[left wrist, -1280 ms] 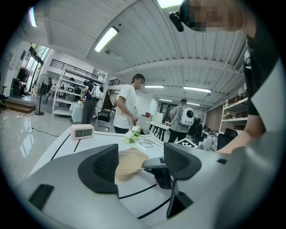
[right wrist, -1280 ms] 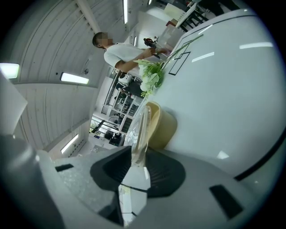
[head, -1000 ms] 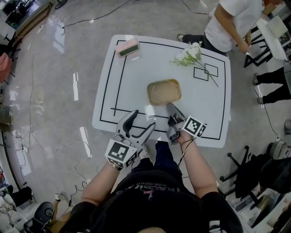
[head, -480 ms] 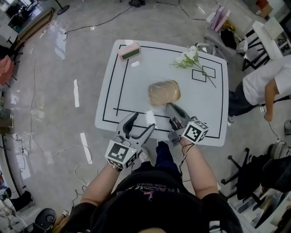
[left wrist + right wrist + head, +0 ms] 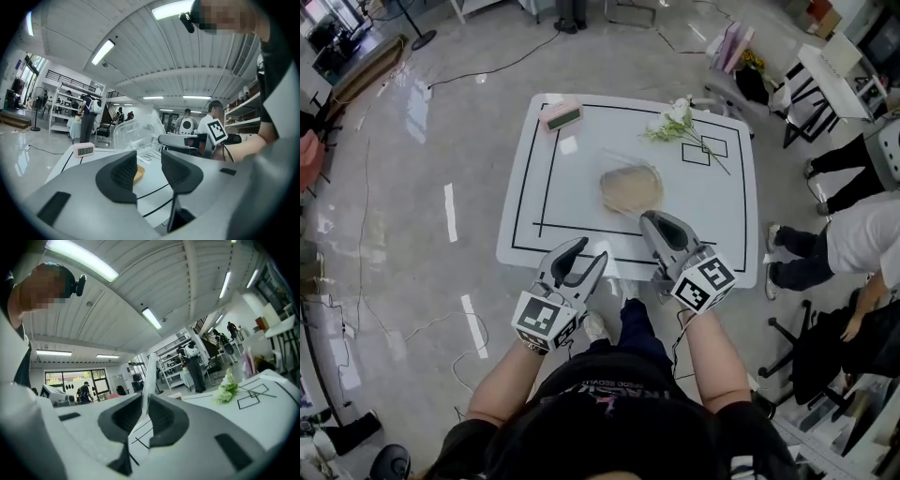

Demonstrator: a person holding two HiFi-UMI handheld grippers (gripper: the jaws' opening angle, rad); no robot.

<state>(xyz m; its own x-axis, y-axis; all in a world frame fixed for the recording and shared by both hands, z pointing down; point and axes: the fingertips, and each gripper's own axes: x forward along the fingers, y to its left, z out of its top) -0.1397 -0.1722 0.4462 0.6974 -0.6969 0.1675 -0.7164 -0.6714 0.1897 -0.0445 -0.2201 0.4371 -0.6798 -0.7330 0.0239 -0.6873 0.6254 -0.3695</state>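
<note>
My right gripper (image 5: 649,220) is shut on the rim of a clear plastic lid (image 5: 623,164), held in the air over a tan oval bowl (image 5: 630,190) on the white table (image 5: 581,187). In the right gripper view the lid's thin edge (image 5: 150,373) stands upright between the jaws of the right gripper (image 5: 146,408). My left gripper (image 5: 589,251) hangs open and empty at the table's near edge. From the left gripper (image 5: 149,161) I see the lid (image 5: 133,133), the right gripper (image 5: 187,139) holding it, and part of the bowl (image 5: 138,174).
A pink digital clock (image 5: 560,115) sits at the table's far left corner; it also shows as the clock (image 5: 86,149). White flowers (image 5: 675,120) lie at the far right by a small marked rectangle. A person in white (image 5: 862,234) stands right of the table, near chairs.
The right gripper has risen and pulled back, lifting the clear lid off the tan bowl. The person in white has walked from the table's far side to the right. The left gripper stayed open.
</note>
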